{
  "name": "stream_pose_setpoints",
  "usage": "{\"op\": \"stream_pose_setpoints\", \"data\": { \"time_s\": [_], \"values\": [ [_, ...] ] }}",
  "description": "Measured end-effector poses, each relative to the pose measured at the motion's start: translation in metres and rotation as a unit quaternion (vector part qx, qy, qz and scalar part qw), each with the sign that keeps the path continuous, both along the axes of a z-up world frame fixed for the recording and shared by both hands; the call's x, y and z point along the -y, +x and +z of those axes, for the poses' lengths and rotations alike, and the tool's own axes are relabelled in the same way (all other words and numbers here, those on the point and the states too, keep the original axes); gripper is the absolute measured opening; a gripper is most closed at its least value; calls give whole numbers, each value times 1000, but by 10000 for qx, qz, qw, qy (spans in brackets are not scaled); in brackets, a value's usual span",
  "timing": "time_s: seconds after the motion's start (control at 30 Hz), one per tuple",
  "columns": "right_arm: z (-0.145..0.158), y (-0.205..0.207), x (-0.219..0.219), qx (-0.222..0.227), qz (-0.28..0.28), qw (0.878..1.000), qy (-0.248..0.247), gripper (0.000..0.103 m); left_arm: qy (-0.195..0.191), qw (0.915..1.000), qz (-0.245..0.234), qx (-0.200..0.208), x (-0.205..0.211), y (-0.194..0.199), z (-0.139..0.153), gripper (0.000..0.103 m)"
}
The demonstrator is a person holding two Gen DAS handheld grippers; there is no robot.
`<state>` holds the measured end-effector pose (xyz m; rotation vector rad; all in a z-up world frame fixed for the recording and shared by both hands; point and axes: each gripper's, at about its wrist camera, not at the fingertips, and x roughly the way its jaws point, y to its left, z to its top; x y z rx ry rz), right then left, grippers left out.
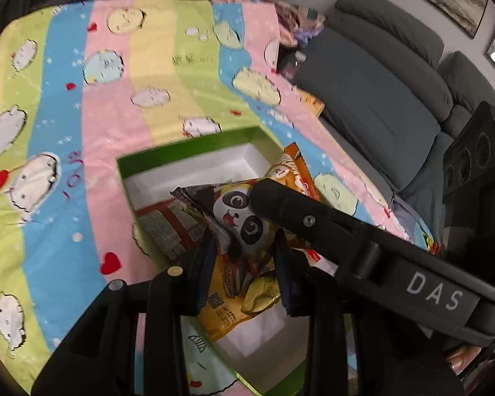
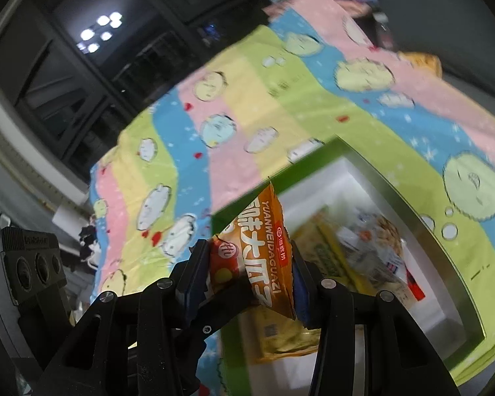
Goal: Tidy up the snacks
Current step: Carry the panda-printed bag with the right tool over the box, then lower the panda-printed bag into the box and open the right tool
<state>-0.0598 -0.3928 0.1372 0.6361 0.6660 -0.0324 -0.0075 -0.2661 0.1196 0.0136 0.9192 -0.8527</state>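
A green box [image 1: 188, 147] with a white inside lies on the striped cartoon cloth [image 1: 99, 125] and holds several snack packets. My left gripper [image 1: 244, 254] is shut on a panda-print packet [image 1: 241, 217] above the box. My right gripper [image 2: 247, 274] is shut on an orange sunflower-seed packet [image 2: 264, 247], held above the near left corner of the box [image 2: 396, 184]. The right gripper's black body [image 1: 363, 250] crosses the left wrist view, with the orange packet [image 1: 297, 171] beyond it. Other packets [image 2: 346, 250] lie inside the box.
A grey sofa [image 1: 379, 76] stands to the right of the table. An orange packet [image 1: 313, 102] lies at the cloth's far right edge. Dark windows [image 2: 82, 66] are behind the table. A black camera unit [image 2: 26, 264] is at left.
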Motion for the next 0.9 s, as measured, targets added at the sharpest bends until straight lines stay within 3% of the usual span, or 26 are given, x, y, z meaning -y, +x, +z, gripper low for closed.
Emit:
{"op": "stream_pose_setpoints", "data": {
  "time_s": [0.63, 0.9],
  "values": [
    [-45, 3, 38, -760, -476, 9945, 545, 48, 509, 9969, -90, -588, 38, 14, -39, 34],
    [-49, 3, 42, -745, -557, 9937, 630, 48, 460, 9966, -10, -683, 38, 17, -43, 36]
  ]
}}
